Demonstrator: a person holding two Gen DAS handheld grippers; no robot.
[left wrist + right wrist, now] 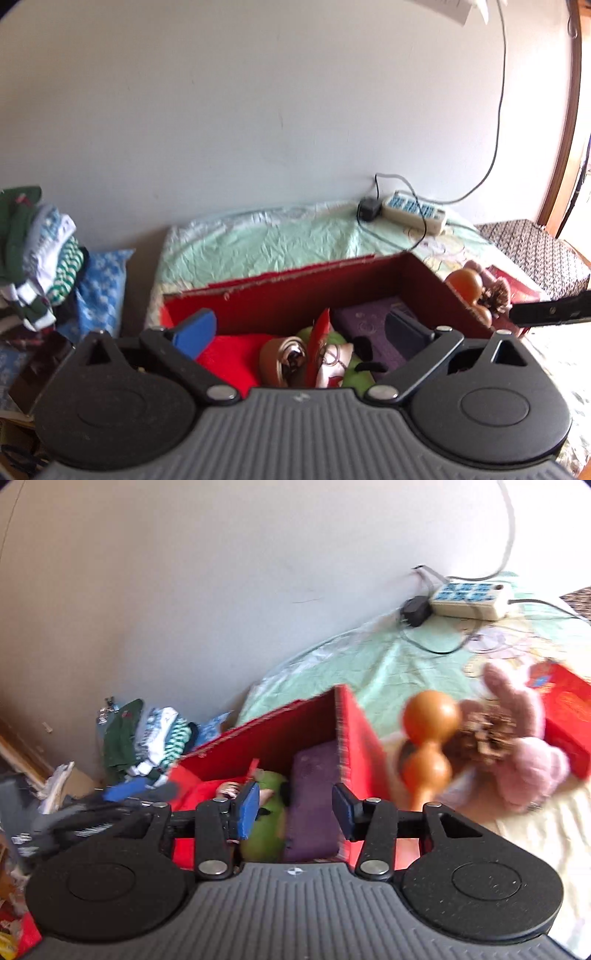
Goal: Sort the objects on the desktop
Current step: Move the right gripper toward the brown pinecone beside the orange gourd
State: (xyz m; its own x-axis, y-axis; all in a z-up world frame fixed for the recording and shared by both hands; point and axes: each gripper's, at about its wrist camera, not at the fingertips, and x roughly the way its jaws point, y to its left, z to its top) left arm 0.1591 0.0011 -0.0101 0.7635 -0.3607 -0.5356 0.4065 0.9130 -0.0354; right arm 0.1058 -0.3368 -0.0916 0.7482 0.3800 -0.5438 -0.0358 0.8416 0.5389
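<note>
Two grippers hover over the red box (280, 295) on the bed (258, 240), the left gripper (299, 332) with jaws wide apart, the right gripper (295, 805) with jaws partly apart, both empty; a purple pouch (314, 805) and green toy (267, 830) lie inside, a pink plush rabbit (524, 760) just outside.

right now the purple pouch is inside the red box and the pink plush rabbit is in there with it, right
Not quite. The purple pouch does lie inside the red box, but the pink plush rabbit is outside it, on the bedsheet beyond the box's right wall, next to the orange wooden gourd. The right wrist view shows this.
</note>
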